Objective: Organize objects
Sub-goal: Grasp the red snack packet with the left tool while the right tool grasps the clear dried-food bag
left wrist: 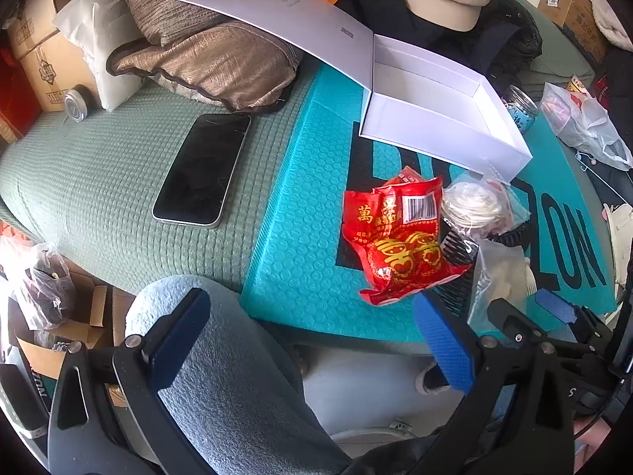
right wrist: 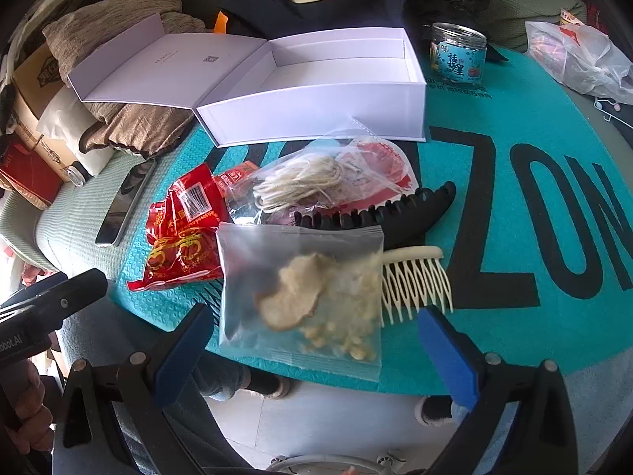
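Left wrist view: left gripper (left wrist: pixel 312 336) has its jaws spread wide w/ nothing between them, hanging over the person's knee at the near edge, short of the teal mat (left wrist: pixel 300 206). Red snack packet (left wrist: pixel 399 237) lies on the mat just ahead and to the right, crumpled and partly lapping the bagged stuff beside it. White box (left wrist: pixel 443 107) sits far, lid flipped open, empty inside. Phone (left wrist: pixel 201 168) lies apart on the left, on the green cover.

Right wrist view: right gripper (right wrist: pixel 316 340) is also spread wide and empty, hovering near the clear bag of dried bits (right wrist: pixel 300 297). That bag overlaps the black claw clip (right wrist: pixel 399 213) and touches the cream comb (right wrist: pixel 415 281); the cord bag (right wrist: pixel 312 182) is farther back.

Risks, imo: slick bag film could slip from the pads, or a pinch crushes the contents. Lifting it may drag the comb or clip along. The pile sits near the mat's edge, so a nudge could send sth to the floor.
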